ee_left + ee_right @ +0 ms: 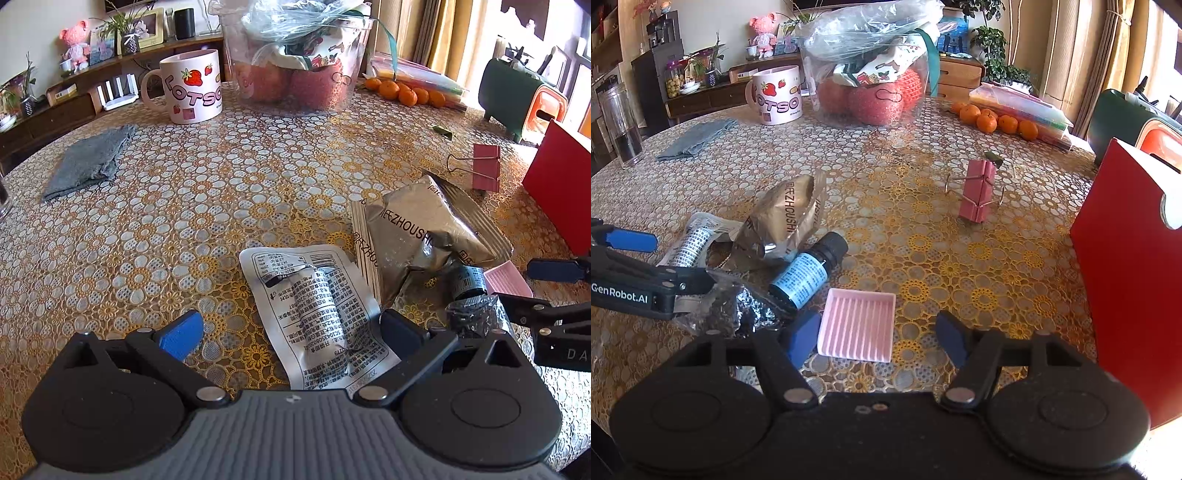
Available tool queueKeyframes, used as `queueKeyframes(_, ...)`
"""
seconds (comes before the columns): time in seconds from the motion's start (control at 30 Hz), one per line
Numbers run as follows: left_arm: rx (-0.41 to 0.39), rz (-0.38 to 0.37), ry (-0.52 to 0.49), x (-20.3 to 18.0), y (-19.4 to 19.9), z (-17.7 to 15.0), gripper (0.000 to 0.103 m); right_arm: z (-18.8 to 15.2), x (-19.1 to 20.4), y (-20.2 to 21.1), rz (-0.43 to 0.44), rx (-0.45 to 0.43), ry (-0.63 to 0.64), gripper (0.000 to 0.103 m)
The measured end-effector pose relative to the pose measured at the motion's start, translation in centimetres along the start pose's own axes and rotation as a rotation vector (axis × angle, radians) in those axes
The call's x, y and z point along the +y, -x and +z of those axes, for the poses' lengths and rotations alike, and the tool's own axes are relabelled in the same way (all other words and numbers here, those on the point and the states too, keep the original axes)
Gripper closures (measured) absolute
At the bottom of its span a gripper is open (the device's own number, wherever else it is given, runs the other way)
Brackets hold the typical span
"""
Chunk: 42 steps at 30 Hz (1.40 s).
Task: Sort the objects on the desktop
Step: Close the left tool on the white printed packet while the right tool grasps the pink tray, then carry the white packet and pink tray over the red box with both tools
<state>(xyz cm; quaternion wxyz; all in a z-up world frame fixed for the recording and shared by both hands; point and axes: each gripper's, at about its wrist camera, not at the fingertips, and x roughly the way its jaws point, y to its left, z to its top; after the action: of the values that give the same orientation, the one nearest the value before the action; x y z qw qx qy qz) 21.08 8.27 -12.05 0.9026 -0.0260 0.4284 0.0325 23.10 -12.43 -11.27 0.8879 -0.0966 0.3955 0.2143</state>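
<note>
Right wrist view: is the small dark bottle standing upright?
No. The small dark bottle lies on its side on the tablecloth, cap pointing away, beside the pink ribbed tray.

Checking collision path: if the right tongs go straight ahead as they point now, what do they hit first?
Probably the pink ridged tray: it lies flat on the table between the open right tongs, nearest in line. Beyond it, bare tablecloth up to the pink binder clip. Depth is uncertain with the fisheye.
</note>
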Motion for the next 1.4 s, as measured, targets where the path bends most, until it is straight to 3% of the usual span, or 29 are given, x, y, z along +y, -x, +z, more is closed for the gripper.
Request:
queueKeyframes(0.1,-0.007,0.010,0.004,-0.3,-0.1,0.1,0.002,0.0,0.2,0.0,-0.003,-0.005,-0.006,0.037)
queueKeyframes(0.3,-0.040,0.001,-0.026,-1.2,0.5,0.0,0.031,-0.1,0.6,0.2,0.001,-0.011,0.005,0.049)
queueKeyframes(0.5,-0.042,-0.012,0.027,-0.4,1.0,-0.1,0.038,0.0,1.0,0.4,0.007,-0.006,0.002,0.062)
queueKeyframes(0.93,-0.058,-0.013,0.049,-0.6,3.6,-0.7,0.039,-0.7,-0.5,2.3,0.005,-0.018,-0.050,0.063)
queueKeyframes(1.4,-0.102,-0.088,-0.020,-5.9,8.7,-0.4,0.039,-1.8,-3.7,8.0,0.007,-0.082,-0.119,0.063)
